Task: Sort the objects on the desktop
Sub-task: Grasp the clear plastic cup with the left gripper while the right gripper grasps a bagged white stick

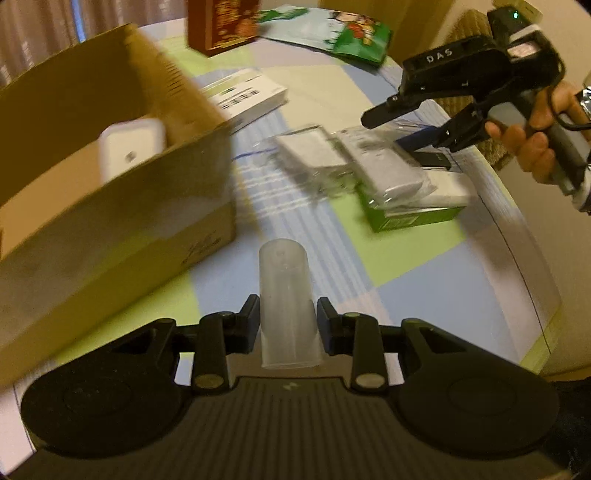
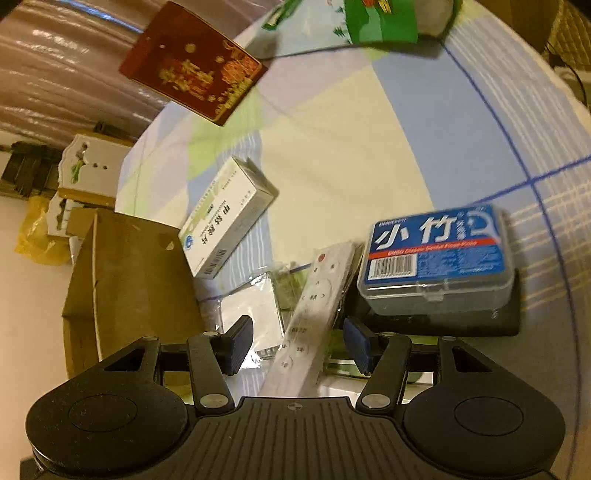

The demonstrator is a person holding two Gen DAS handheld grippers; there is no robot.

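Observation:
My left gripper (image 1: 287, 314) is shut on a translucent plastic cup (image 1: 286, 295), held above the table beside the open cardboard box (image 1: 122, 229). A white device (image 1: 129, 147) lies inside the box. My right gripper (image 2: 297, 341) is open, its fingers on either side of a white remote control in clear wrap (image 2: 310, 317), not touching it. In the left wrist view the right gripper (image 1: 417, 129) hovers over the remote (image 1: 384, 170), which rests on a green box (image 1: 406, 218). A blue-labelled clear plastic case (image 2: 439, 254) sits just right of the remote.
A white medicine box (image 2: 225, 221) lies next to the cardboard box (image 2: 129, 288). A clear packet (image 2: 255, 306) lies left of the remote. A red box (image 2: 192, 66) and a green printed bag (image 2: 369, 22) stand at the table's far side. The round table edge (image 1: 517, 236) curves at right.

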